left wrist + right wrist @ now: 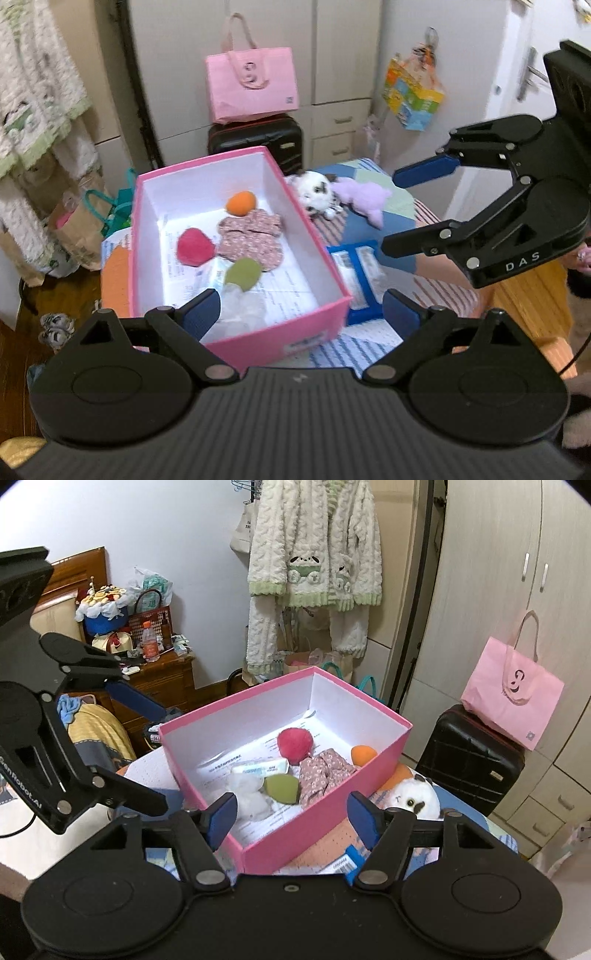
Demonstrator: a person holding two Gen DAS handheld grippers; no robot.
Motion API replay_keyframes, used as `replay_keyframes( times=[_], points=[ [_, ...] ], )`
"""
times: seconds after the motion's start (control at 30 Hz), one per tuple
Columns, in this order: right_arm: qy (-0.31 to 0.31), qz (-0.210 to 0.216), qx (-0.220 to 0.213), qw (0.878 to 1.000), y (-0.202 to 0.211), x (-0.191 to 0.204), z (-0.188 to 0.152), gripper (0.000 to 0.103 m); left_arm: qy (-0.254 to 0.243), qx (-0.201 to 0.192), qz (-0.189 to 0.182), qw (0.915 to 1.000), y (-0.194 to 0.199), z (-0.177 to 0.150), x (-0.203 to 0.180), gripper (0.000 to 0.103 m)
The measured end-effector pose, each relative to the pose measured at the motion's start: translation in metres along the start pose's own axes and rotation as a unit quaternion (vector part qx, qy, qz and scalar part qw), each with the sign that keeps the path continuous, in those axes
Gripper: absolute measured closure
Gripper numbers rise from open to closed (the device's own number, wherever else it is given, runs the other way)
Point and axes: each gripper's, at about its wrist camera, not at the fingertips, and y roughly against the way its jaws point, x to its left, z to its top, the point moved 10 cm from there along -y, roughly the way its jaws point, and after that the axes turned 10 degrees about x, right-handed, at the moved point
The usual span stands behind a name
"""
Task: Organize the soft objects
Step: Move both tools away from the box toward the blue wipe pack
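Observation:
A pink box (312, 349) (258, 853) stands on a patchwork cover. Inside lie a red pompom (195, 246) (294, 741), an orange ball (241, 203) (363, 755), a green pad (242, 273) (281, 789), a floral cloth (250, 236) (322, 773) and a white fluffy piece (242, 308) (251, 794). A black-and-white plush (317, 192) (415, 794) and a purple plush (364, 195) lie outside, beyond the box's right wall. My left gripper (301, 312) is open and empty over the box's near end. My right gripper (291, 818) (391, 210) is open and empty above the box's near corner.
A blue frame (356, 273) lies right of the box. A black suitcase (255, 138) (469, 753) carries a pink bag (251, 88) (511, 694). Fluffy clothes (314, 572) hang by the wall. A wooden cabinet (162, 683) holds clutter. Paper bags (81, 229) stand on the floor.

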Motion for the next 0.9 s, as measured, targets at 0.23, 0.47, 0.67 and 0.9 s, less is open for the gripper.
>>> replay_keyframes(
  times=[0.23, 0.47, 0.67, 0.9],
  points=[
    [0.004, 0.000, -0.004, 1.000, 0.014, 0.007, -0.034, 0.030, -0.027, -0.012, -0.036, 0.9989, -0.006, -0.007, -0.036, 0.008],
    [0.004, 0.000, 0.001, 1.000, 0.018, 0.011, -0.079, 0.030, -0.047, -0.031, -0.037, 0.9977, -0.015, -0.014, -0.067, 0.010],
    [0.008, 0.007, 0.002, 1.000, 0.015, 0.012, -0.115, 0.030, -0.053, -0.034, -0.062, 0.9961, -0.035, -0.016, -0.090, 0.011],
    [0.001, 0.010, -0.010, 1.000, -0.002, 0.006, -0.142, 0.030, -0.054, -0.038, -0.068, 0.9955, -0.066, -0.012, -0.111, 0.011]
  ],
)
